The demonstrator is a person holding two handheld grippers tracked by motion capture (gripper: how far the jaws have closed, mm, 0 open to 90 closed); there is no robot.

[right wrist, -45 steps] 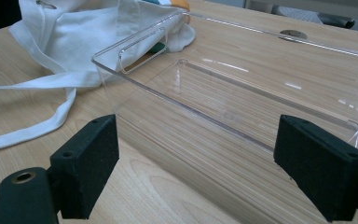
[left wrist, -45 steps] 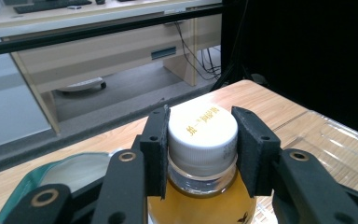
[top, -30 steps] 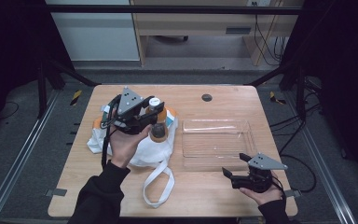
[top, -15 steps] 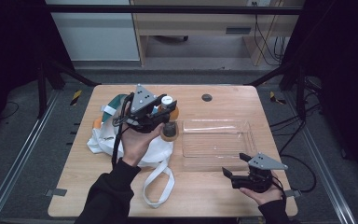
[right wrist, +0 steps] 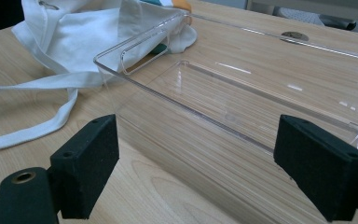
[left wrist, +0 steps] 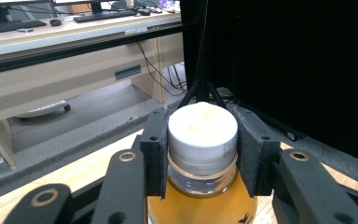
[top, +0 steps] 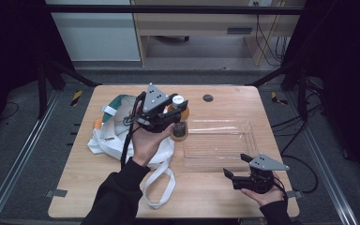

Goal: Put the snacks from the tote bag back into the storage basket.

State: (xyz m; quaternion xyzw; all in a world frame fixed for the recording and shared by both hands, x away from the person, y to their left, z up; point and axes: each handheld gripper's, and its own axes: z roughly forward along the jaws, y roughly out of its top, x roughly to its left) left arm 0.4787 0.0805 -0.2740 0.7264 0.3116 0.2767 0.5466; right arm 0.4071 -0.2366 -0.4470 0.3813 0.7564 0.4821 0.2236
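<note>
The left gripper [top: 176, 111] clamped its 2 jaws on the white cap of an amber bottle [top: 179, 127], held aloft at the clear tray's [top: 248, 129] 9 o'clock edge. The right gripper [top: 234, 168], gaping wide and empty, rested at the tray's 6 o'clock.

The bottle [left wrist: 200, 186] holds amber-orange liquid under a white ribbed cap [left wrist: 202, 130]. The bag [top: 117, 136] is white with teal and orange parts. The tray [right wrist: 242, 107] is clear and colourless. The table [top: 98, 187] shows light wood grain. Both gripper pads [right wrist: 86, 165] are black.
</note>
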